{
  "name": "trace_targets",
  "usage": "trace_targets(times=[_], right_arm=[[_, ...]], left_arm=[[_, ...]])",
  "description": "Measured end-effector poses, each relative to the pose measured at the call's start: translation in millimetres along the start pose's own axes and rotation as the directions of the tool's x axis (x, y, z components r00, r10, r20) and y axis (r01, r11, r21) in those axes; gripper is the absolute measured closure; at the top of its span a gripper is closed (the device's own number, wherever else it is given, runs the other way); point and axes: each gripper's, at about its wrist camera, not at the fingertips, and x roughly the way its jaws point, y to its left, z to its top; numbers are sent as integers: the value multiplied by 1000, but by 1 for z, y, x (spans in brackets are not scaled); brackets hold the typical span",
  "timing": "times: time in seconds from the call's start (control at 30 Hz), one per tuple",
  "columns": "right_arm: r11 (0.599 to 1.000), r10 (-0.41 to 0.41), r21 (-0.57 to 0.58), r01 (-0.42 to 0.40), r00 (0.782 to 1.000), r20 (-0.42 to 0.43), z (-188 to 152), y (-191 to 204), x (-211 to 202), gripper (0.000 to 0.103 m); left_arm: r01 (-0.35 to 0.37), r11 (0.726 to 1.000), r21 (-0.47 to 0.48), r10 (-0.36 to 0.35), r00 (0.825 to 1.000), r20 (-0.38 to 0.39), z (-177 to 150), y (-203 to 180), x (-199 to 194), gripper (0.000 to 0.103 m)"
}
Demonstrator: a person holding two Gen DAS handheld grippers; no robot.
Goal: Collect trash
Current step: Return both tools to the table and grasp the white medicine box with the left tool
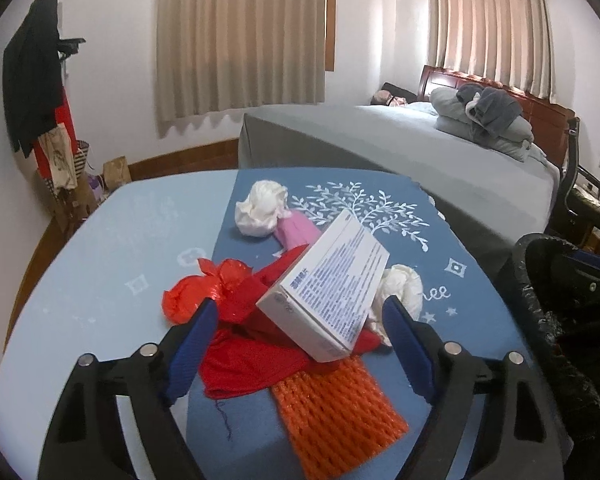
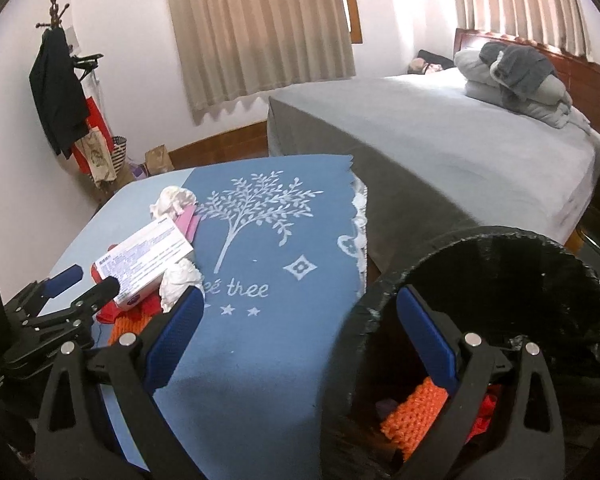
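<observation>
Left tool (image 1: pixel 298 318): jaws wide apart, straddling white printed carton (image 1: pixel 328 292), pads not pressing. Right tool (image 2: pixel 300 322): jaws apart, empty, over rim of black-lined bin (image 2: pixel 500 248) holding orange foam netting (image 2: pixel 416 412). Tabletop (image 2: pixel 268 344): blue cloth, white tree print. Heaped there: crumpled white tissues (image 1: pixel 260 208), red plastic bag (image 1: pixel 204 292), orange mesh sleeve (image 1: pixel 336 412), pink pack (image 1: pixel 296 232). Grey bed (image 2: pixel 440 140), beige curtains (image 2: pixel 260 28) behind.

Blue cloth (image 2: pixel 268 340) lies bare between trash pile (image 1: pixel 300 300) and bin (image 2: pixel 496 248) (mouth unobstructed).
</observation>
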Motion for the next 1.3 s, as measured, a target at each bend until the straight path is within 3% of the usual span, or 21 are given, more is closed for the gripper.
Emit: trace_targets(times=[0.13,0.27,0.4,0.5,0.7,0.8,1.0,1.17,1.3], right_arm=[[1000,3,-3,-3,1000,-9,-1,1,4,8],[1000,3,-3,-3,1000,-16,-1,0,7,8],[1000,3,-1,-3,1000,-22,-3,0,10,8],[1000,2,2,-2,1000,-26,-4,-1,11,8],[1000,-1,8,1,1000,-26,-3,-4,12,8],[1000,0,7,1,1000,-27,-3,-4,12,8],[1000,3,6,-2,1000,-25,-2,-4,15,8],[1000,7,2,-7,1000,-28,0,-2,20,8],[1000,10,-1,-10,999,-32,1,0,22,8]], left_arm=[[16,1000,-14,-17,1000,-20,0,1,12,27],[40,999,-24,-41,998,-45,-3,-1,19,44],[48,999,-13,-49,998,-32,-3,-6,16,55],[60,998,-1,-60,998,-13,-3,-13,10,58],[94,995,38,-94,996,-6,-3,-26,10,58],[98,995,21,-97,995,-16,0,-25,17,46],[81,996,-33,-82,996,-26,6,-20,28,34],[89,993,-80,-92,995,-44,8,-12,38,35],[97,992,-86,-102,994,-47,7,-12,39,55]])
